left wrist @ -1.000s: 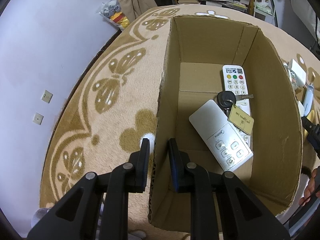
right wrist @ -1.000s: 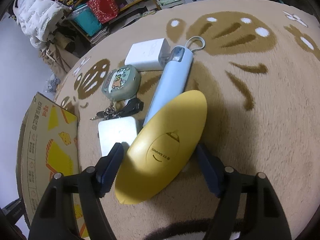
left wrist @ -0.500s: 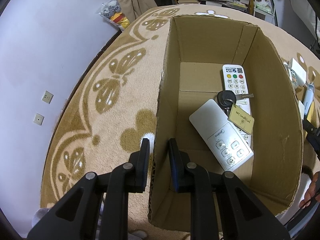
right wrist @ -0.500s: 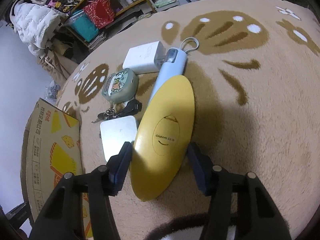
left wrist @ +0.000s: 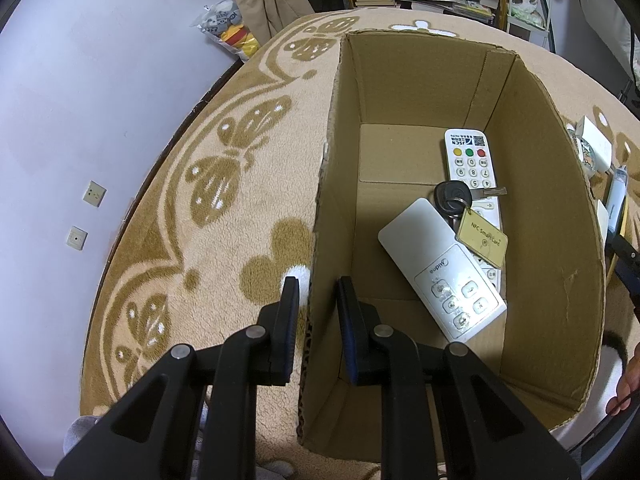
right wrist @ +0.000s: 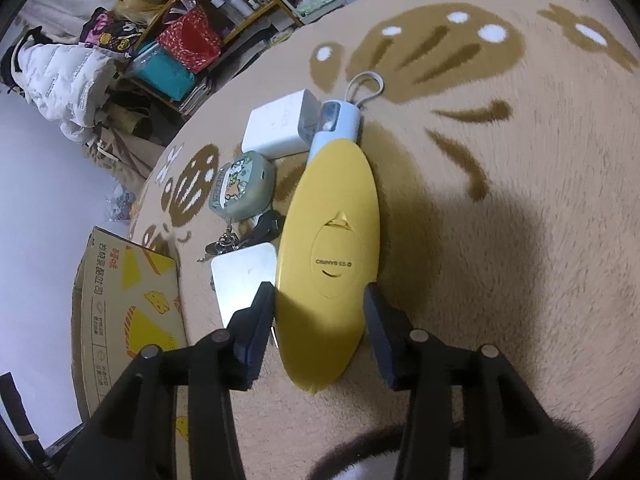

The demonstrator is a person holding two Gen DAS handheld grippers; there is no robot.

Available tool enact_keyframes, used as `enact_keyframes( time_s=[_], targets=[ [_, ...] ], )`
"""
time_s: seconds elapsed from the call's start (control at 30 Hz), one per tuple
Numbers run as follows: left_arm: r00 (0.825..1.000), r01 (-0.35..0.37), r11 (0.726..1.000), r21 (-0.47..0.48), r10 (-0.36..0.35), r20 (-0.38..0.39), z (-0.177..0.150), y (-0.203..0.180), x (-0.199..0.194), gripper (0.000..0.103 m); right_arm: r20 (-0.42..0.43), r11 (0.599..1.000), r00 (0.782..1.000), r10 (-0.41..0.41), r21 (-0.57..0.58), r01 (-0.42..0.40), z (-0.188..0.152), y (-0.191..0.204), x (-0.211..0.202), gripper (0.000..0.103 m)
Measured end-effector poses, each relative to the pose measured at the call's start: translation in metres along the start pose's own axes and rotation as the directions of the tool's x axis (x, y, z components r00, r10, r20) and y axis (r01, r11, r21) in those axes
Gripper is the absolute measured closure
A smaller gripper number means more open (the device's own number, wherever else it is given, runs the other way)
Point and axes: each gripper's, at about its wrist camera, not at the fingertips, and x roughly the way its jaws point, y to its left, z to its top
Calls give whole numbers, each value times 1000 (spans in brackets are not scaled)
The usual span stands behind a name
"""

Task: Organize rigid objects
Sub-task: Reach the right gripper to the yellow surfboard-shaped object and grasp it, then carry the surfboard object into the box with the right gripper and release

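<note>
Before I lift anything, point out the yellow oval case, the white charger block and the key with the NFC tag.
yellow oval case point(right wrist: 332, 256): right wrist view, centre of its lid.
white charger block point(right wrist: 276, 128): right wrist view, top face.
key with the NFC tag point(left wrist: 452, 197): left wrist view, black key head, inside the box.

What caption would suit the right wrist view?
Right gripper closing around a yellow oval case on the patterned rug.

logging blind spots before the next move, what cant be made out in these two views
- Left wrist view: the long white numbered remote is half covered by the black key and the white Midea remote.
- Right wrist view: the pale blue tube is mostly hidden under the yellow oval case.
</note>
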Motion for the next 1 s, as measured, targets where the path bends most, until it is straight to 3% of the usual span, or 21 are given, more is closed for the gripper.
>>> enact_keyframes(
  time_s=[0.33, 0.53, 0.73, 0.9, 1.0],
  targets=[
    [1000, 4, 1000, -3, -4, -1, 0, 0, 0, 84, -8, 1000, 1000, -10, -14, 10, 3, 2, 4, 48],
    [1000, 4, 1000, -2, -4, -1, -1, 0, 0, 83, 3, 1000, 1000, 20, -21, -20, 8, 2, -7, 70],
    [1000, 2, 1000, 0, -2, -1, 0, 1, 0, 83, 31, 1000, 999, 6, 0, -6, 13, -2, -21, 79],
    [1000, 1, 1000, 1, -1, -1, -1, 1, 0, 83, 40, 992, 991, -127, -7, 127, 16, -7, -22, 92],
    [1000, 3, 1000, 0, -3, -1, -1, 1, 0, 83, 15, 997, 999, -45, 63, 44, 18, -20, -18, 94]
  ],
)
